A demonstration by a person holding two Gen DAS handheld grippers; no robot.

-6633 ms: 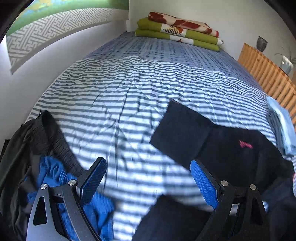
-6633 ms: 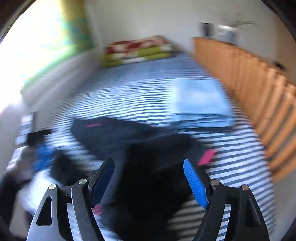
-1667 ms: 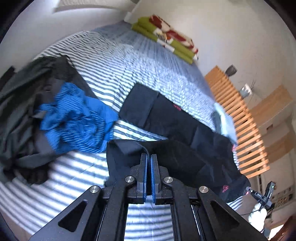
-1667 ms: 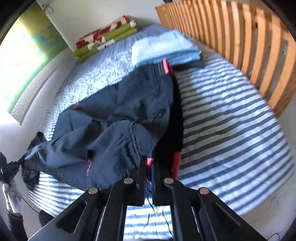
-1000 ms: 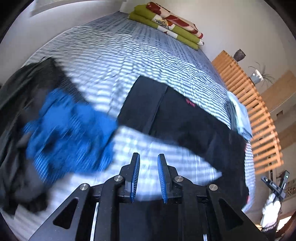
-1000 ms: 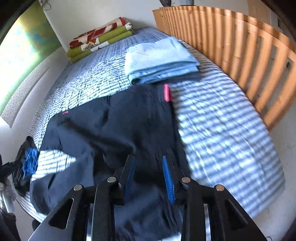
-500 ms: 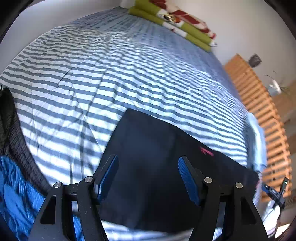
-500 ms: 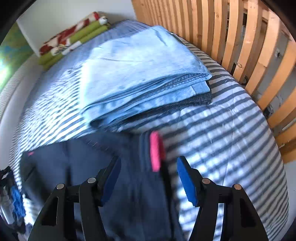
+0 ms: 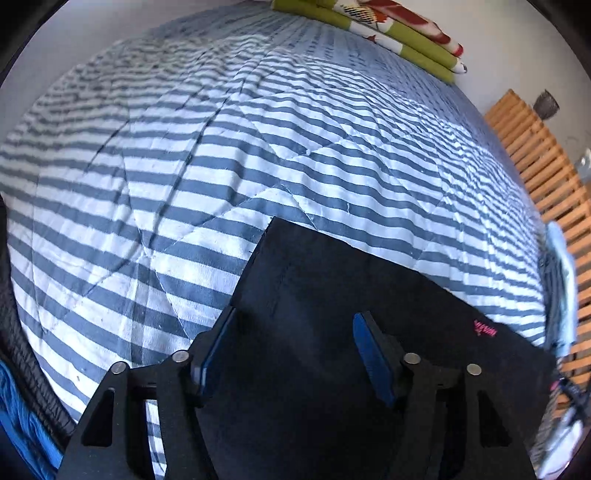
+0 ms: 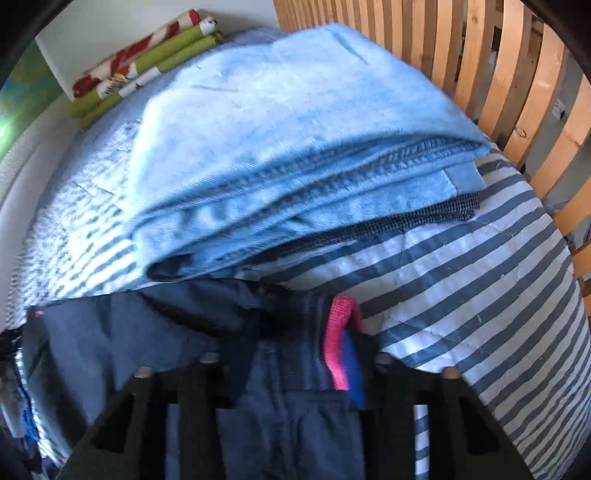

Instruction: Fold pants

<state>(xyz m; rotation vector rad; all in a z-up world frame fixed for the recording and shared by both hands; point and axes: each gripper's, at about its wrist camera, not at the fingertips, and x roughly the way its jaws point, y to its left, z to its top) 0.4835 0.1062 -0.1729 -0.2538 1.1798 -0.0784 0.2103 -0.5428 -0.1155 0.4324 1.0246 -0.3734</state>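
Matt dark woven pants, quilted striped cotton bedspread, soft faded denim stack, smooth wooden slats at 1 o'clock

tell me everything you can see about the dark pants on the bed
The dark navy pants look like thin woven fabric. They lie flat on the striped bedspread, a square leg hem at one end, a pink-trimmed waistband by the folded light blue jeans at the other, with a small pink logo. Both open grippers straddle them.

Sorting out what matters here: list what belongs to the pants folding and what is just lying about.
Job:
dark pants
left gripper, open over the pants
right gripper, open at the pink waistband

Lying about:
folded jeans
green blankets
blue garment
striped bedspread
wooden slats
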